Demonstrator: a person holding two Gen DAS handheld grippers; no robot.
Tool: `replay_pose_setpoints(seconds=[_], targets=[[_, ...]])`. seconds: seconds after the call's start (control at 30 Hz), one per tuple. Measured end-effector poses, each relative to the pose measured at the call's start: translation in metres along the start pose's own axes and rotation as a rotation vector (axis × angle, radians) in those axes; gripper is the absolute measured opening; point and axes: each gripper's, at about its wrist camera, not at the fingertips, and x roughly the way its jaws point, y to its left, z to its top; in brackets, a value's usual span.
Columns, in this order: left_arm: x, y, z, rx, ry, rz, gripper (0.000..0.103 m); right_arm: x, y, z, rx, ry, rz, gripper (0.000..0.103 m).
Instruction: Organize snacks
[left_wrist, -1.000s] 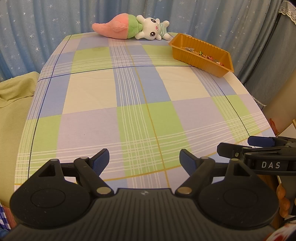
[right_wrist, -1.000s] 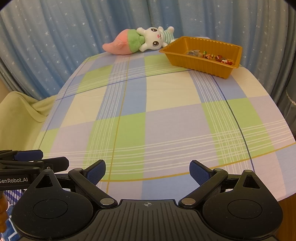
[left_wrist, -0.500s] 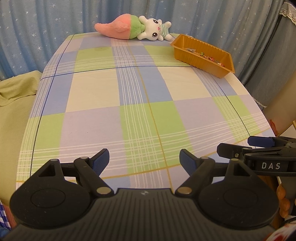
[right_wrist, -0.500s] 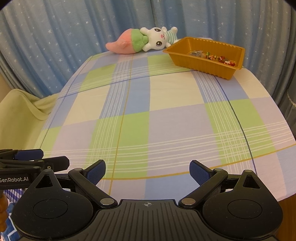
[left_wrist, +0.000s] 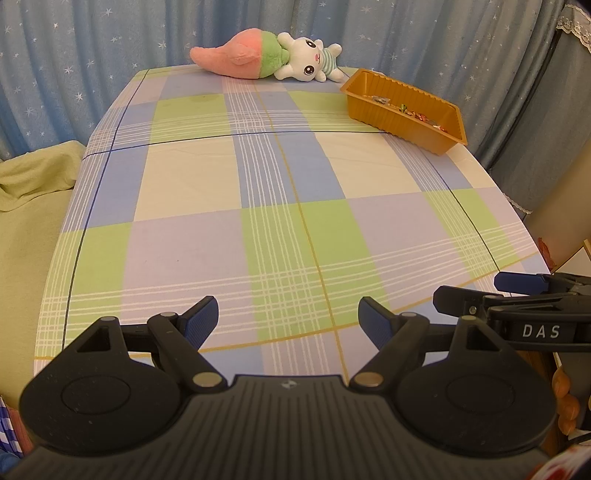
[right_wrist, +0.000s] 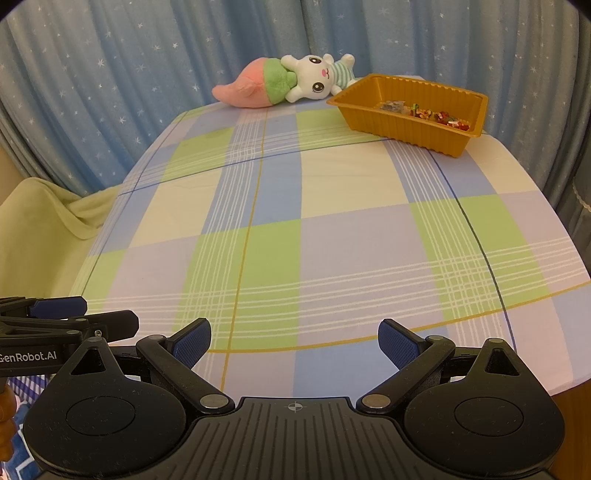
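An orange plastic tray (left_wrist: 391, 117) stands at the far right of the checked table and shows in the right wrist view too (right_wrist: 373, 118). Several small wrapped snacks (right_wrist: 428, 112) lie inside it, also seen in the left wrist view (left_wrist: 406, 109). My left gripper (left_wrist: 287, 319) is open and empty over the near table edge. My right gripper (right_wrist: 294, 341) is open and empty beside it. Each gripper shows at the edge of the other's view: the right one (left_wrist: 517, 291) and the left one (right_wrist: 59, 314).
A plush bunny with a pink carrot body (left_wrist: 266, 61) lies at the far edge, next to the tray (right_wrist: 288, 79). Blue starred curtains (left_wrist: 74, 55) hang behind the table. A yellow-green cloth (left_wrist: 33, 184) lies off the left side.
Both grippers have drawn back slightly, so the tray and plush sit a little farther and more rightward in view. Both stay open and empty.
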Motion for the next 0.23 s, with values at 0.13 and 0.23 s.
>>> replay_pose_setpoints(seconds=[0.13,0.23], targets=[[-0.0021,0.0008,-0.0019,-0.010,-0.002,0.005,0.082,-0.0003,0.0006,-0.0008,-0.005,0.000,0.003,0.097],[-0.0024,0.0016,-0.0014,-0.022,0.000,0.010,0.084,-0.0007,0.0022,-0.0012,-0.013,0.001,0.008,0.097]])
